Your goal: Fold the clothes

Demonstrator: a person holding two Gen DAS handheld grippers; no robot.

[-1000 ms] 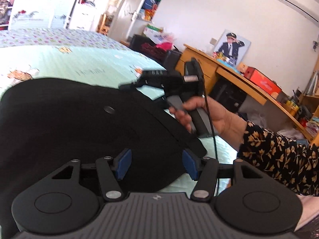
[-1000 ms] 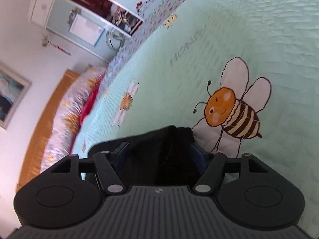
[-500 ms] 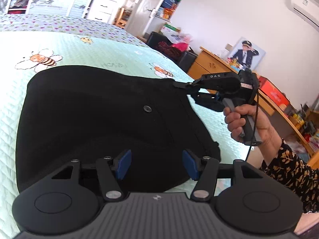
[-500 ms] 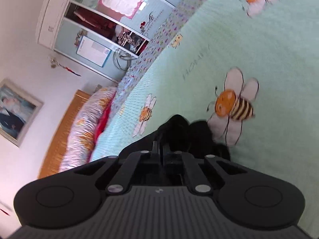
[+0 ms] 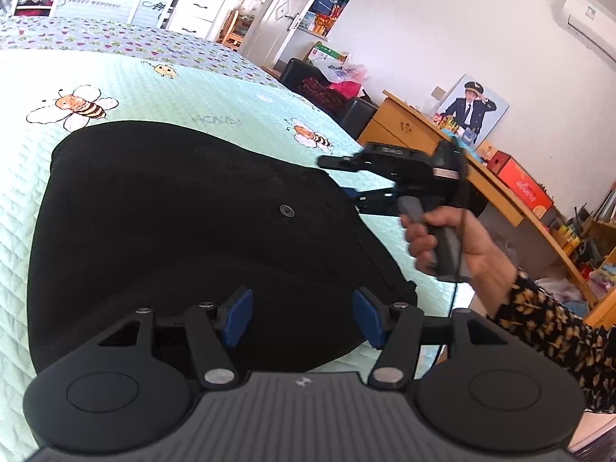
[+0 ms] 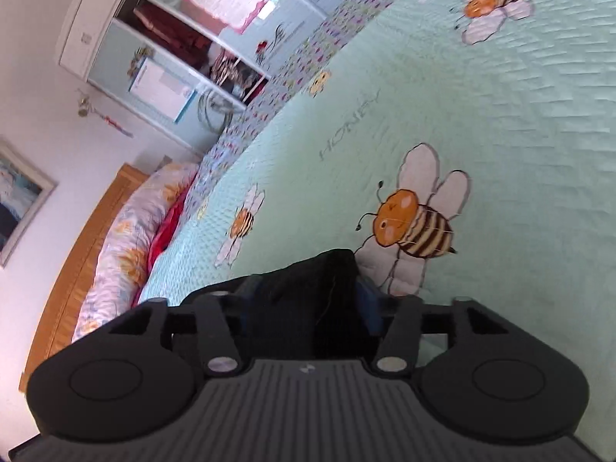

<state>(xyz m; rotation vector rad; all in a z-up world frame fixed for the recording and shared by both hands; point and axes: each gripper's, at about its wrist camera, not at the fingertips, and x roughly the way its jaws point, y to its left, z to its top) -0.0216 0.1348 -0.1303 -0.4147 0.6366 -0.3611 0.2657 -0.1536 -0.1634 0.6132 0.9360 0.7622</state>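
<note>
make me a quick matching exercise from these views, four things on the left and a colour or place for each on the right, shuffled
Things:
1. garment
2. bee-print bedspread
3. gripper pads
4. orange box

Colour or place:
A. mint green
B. on the wooden desk
C. black, lying flat on the bed
D. blue

Pairs: 1-C, 2-A, 3-D, 4-B

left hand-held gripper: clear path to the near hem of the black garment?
Probably yes. The left hand-held gripper hangs open right over the near part of the black garment, nothing between its pads and the cloth. The right hand-held gripper works the far right edge, well clear of it.
</note>
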